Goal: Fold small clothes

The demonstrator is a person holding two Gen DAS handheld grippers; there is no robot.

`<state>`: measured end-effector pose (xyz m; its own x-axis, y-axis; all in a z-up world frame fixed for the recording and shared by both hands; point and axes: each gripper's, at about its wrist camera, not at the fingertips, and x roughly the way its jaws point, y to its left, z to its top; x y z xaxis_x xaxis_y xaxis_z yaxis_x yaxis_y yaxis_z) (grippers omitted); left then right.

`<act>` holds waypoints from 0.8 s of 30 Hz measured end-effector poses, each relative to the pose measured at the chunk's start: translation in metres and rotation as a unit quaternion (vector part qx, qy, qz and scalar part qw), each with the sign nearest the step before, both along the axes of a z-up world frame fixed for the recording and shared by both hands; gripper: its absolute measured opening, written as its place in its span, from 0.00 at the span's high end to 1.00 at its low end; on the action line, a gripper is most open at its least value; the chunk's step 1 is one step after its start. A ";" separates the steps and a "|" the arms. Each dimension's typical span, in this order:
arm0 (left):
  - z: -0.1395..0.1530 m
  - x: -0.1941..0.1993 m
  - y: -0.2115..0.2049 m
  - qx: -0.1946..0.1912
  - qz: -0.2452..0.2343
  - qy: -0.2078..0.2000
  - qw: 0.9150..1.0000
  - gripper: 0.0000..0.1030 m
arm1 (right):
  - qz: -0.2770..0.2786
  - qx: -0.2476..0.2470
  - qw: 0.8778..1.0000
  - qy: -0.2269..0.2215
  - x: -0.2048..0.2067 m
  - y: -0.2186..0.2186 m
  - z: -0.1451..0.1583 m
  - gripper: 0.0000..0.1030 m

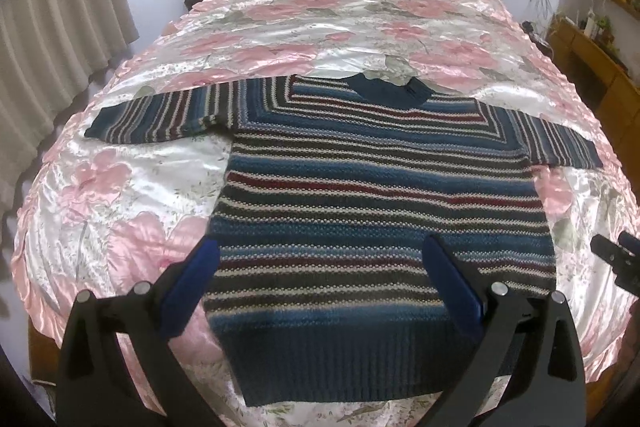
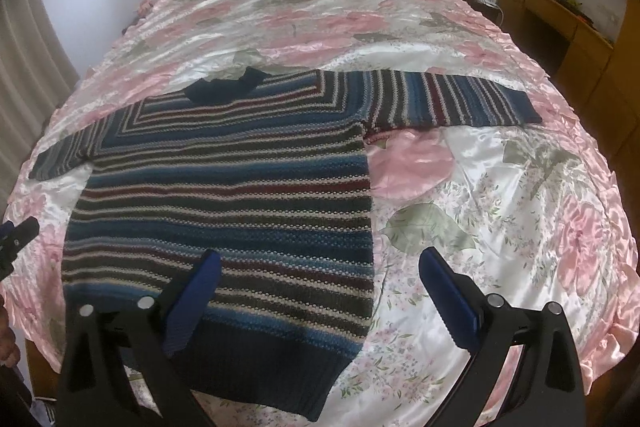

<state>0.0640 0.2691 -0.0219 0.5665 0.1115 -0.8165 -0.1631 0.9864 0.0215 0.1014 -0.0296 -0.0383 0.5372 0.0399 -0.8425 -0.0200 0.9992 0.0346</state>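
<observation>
- The striped knit sweater (image 1: 380, 187) lay flat and unfolded, spread face up.
- Both sleeves stretched straight out sideways.
- Bands ran blue, dark red, cream and grey; collar and ribbed hem were navy.

Nothing to read here: no lettering, label, brand mark or number shows on anything in either wrist view, and the small items on the far shelves are too blurred to make out any writing.
</observation>
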 end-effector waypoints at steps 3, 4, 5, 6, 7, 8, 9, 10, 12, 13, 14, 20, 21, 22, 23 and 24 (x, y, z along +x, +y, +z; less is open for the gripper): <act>-0.001 0.003 -0.002 0.000 -0.004 0.003 1.000 0.03 | -0.002 0.000 1.000 0.000 0.000 0.000 -0.001 0.03; -0.002 0.003 -0.002 0.002 -0.004 0.002 1.000 0.03 | -0.003 0.003 1.000 0.000 0.000 -0.001 -0.001 0.03; -0.002 0.004 -0.002 0.007 -0.005 0.001 1.000 0.03 | -0.005 0.004 1.000 0.001 0.000 -0.001 -0.001 0.03; -0.001 0.004 -0.003 0.009 -0.004 0.001 1.000 0.03 | -0.005 0.006 1.000 0.001 0.000 -0.001 -0.002 0.03; -0.001 0.005 -0.003 0.011 -0.004 0.000 1.000 0.03 | -0.004 0.006 1.000 0.001 0.000 -0.001 -0.002 0.04; 0.000 0.005 -0.002 0.011 -0.005 -0.001 1.000 0.03 | -0.006 0.006 1.000 -0.001 0.001 -0.003 -0.002 0.04; 0.000 0.004 -0.002 0.011 -0.005 -0.002 1.000 0.03 | -0.008 0.005 1.000 -0.003 0.001 -0.003 -0.002 0.04; 0.001 0.004 -0.003 0.012 -0.006 -0.003 1.000 0.03 | -0.008 0.004 1.000 -0.004 0.001 -0.003 -0.002 0.04; 0.000 0.003 -0.003 0.013 -0.007 -0.002 1.000 0.03 | -0.008 0.002 1.000 -0.005 0.001 -0.004 -0.001 0.03; 0.000 0.003 -0.003 0.014 -0.007 -0.001 1.000 0.03 | -0.008 0.003 1.000 -0.004 0.001 -0.004 -0.001 0.03; -0.001 0.003 -0.002 0.014 -0.007 0.000 1.000 0.03 | -0.007 0.003 1.000 -0.004 0.001 -0.004 -0.002 0.03; -0.007 0.003 -0.001 0.017 -0.010 0.007 1.000 0.03 | -0.010 0.004 1.000 0.000 0.004 -0.005 -0.005 0.03; -0.007 0.004 0.000 0.017 -0.010 0.008 1.000 0.03 | -0.012 0.006 1.000 0.000 0.004 -0.006 -0.005 0.03; -0.008 0.004 0.000 0.016 -0.009 0.007 1.000 0.03 | -0.012 0.007 1.000 0.001 0.004 -0.007 -0.006 0.03; -0.007 0.004 0.000 0.016 -0.009 0.007 1.000 0.03 | -0.013 0.006 1.000 0.001 0.005 -0.008 -0.007 0.03; -0.007 0.004 0.000 0.016 -0.008 0.006 1.000 0.03 | -0.013 0.005 1.000 0.002 0.005 -0.009 -0.007 0.03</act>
<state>0.0682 0.2695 -0.0294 0.5579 0.1279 -0.8200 -0.1461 0.9878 0.0546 0.1060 -0.0383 -0.0456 0.5354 0.0340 -0.8439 0.0063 0.9990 0.0443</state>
